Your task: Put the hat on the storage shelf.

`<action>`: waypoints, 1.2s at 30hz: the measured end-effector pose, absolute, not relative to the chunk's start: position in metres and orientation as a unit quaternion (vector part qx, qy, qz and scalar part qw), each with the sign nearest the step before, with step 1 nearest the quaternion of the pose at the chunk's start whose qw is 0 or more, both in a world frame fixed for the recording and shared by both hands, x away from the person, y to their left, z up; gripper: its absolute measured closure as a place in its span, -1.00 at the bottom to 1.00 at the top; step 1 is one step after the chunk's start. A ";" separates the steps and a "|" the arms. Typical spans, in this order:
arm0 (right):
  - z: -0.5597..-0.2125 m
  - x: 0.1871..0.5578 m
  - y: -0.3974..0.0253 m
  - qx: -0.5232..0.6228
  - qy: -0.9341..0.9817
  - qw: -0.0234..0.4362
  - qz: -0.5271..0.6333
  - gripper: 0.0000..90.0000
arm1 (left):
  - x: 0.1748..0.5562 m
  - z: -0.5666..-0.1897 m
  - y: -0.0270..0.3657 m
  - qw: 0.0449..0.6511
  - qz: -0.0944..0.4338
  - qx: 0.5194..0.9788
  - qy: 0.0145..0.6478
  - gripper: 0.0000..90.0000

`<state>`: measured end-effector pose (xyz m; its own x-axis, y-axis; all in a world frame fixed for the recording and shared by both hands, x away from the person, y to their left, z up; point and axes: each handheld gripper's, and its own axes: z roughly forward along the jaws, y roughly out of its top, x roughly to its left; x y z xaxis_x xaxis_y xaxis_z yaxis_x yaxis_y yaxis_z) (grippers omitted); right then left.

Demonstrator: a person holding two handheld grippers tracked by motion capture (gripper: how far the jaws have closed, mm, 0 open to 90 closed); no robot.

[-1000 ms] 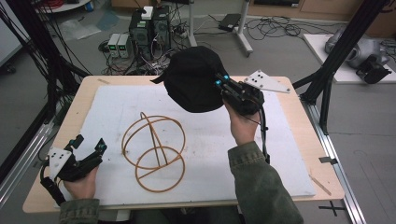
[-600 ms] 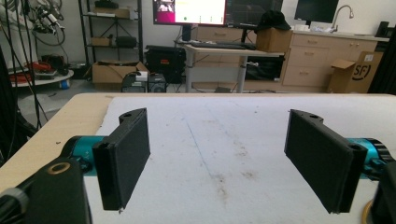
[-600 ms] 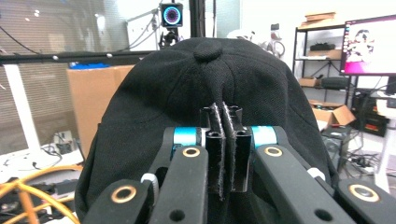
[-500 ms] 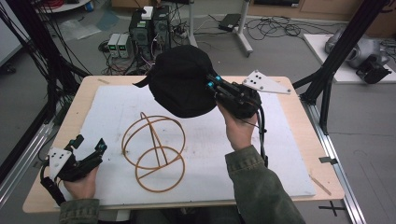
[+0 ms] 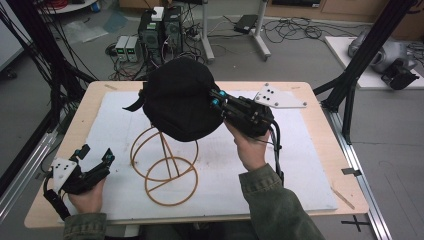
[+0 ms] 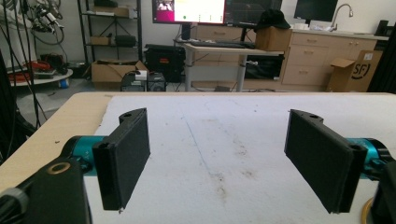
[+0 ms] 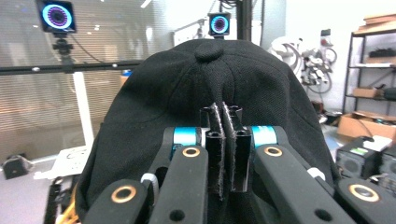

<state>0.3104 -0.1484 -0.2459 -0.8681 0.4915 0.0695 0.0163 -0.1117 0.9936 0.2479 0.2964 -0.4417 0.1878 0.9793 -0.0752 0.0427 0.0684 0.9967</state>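
Hovering just above the stand, the cap hangs from the right gripper, whose jaws are pressed together on a fold of the black fabric. In the right gripper view the two pads meet with cloth nipped between them, low on the cap's back panel, with the crown button straight above the pinch. Holding it by that edge leaves the hollow underside free and facing down, which is what a dome needs if it is to drop over the wire loops. A strap end sticks out on the side of the cap away from the gripper, so the rear opening seems to point that way.

The stand is a wire frame of rings on a flat hoop base, sitting on the white mat near its middle. Its upper loop is partly hidden behind the cap's lower edge, so whether fabric already touches wire cannot be told; I judge it close but not seated.

Well to the left of the stand, the left gripper rests low on the mat with its jaws spread wide and nothing between them, as its own view confirms. It probably waits there to steady the stand's base or tug the cap straight.
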 end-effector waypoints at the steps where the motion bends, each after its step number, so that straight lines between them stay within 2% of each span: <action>1: -0.246 0.309 -0.148 0.194 0.646 0.162 0.721 0.97 | 0.248 -0.442 0.296 0.554 0.423 0.536 0.477 -0.50; 12: -0.244 0.300 -0.146 0.159 0.650 0.114 0.735 0.97 | 0.248 -0.442 0.296 0.553 0.422 0.538 0.476 -0.50; 36: -0.266 0.296 -0.114 0.114 0.733 0.065 0.667 0.96 | 0.248 -0.442 0.297 0.551 0.420 0.540 0.477 -0.50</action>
<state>0.2956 -0.1144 -0.2661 -0.9653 0.2549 0.0565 0.0802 0.0835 0.9933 0.2485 0.2968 -0.4422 0.1913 0.9789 -0.0726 0.0526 0.0636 0.9966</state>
